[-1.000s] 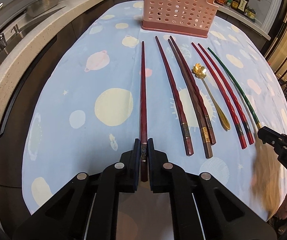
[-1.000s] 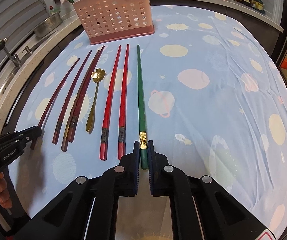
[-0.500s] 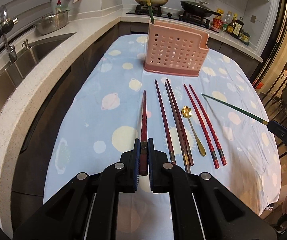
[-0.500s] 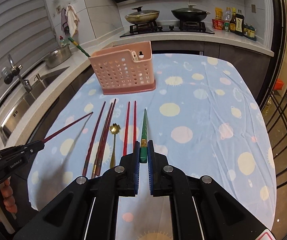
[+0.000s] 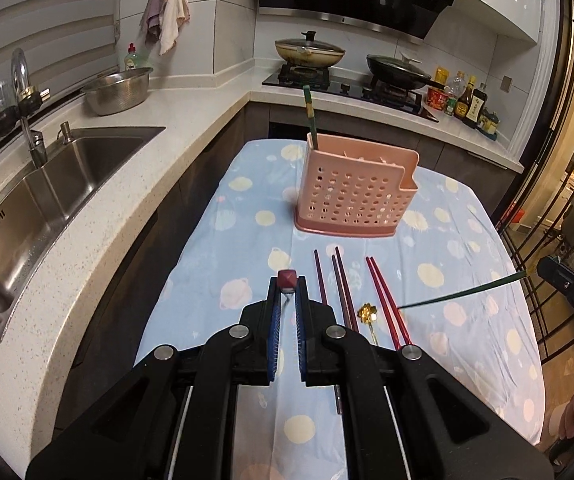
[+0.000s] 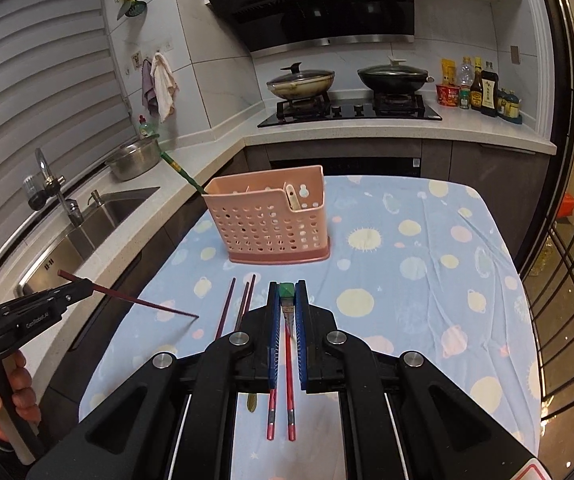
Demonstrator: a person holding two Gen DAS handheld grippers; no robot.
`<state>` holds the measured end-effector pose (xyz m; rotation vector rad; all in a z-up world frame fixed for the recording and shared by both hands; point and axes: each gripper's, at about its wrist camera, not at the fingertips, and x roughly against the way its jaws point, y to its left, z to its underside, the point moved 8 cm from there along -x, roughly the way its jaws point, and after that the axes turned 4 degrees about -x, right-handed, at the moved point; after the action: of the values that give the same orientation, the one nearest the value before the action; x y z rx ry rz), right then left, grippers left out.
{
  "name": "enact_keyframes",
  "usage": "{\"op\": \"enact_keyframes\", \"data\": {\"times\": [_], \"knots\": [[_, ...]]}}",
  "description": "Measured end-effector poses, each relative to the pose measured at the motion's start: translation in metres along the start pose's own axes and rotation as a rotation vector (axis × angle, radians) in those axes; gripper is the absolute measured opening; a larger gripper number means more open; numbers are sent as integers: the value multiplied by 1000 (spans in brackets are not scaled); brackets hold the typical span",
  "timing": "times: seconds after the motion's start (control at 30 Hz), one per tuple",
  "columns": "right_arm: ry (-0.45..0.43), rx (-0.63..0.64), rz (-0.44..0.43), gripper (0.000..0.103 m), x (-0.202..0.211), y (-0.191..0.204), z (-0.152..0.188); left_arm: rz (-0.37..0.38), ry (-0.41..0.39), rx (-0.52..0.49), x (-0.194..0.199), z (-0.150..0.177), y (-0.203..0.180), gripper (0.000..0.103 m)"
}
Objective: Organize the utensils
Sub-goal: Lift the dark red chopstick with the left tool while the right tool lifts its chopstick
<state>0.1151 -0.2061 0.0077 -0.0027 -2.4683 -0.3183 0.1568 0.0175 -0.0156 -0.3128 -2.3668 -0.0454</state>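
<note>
With the left gripper point(image 5: 287, 298) squeezed shut on a dark red wooden chopstick point(image 6: 143, 301) and the right gripper point(image 6: 287, 300) squeezed shut on a green chopstick point(image 5: 463, 295), both held in the air in front of the pink plastic holder with holes point(image 5: 353, 196), tip each point down slowly into it.

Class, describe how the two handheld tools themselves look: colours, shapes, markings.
Both tools are matte black angular frames with silver round bolts and blue ribbed pads: left tool, right tool. White lettering marks their sides. A bare hand grips a pale handle.
</note>
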Motion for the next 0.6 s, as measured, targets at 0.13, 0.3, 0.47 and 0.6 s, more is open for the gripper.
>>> {"op": "enact_keyframes", "data": {"times": [0.13,0.3,0.47,0.6], "knots": [[-41,-1,-15,7,1,1,-26,5,-35,-19,-2,-28,-7,7],[-86,-15,-47,7,-2,2,-61,30,-75,-33,-3,-64,-16,7],[-139,-33,-84,7,-2,4,-101,62,-141,-49,5,-110,-28,7],[-203,-36,-98,7,-3,10,-138,67,-216,-64,16,-155,-38,7]]}}
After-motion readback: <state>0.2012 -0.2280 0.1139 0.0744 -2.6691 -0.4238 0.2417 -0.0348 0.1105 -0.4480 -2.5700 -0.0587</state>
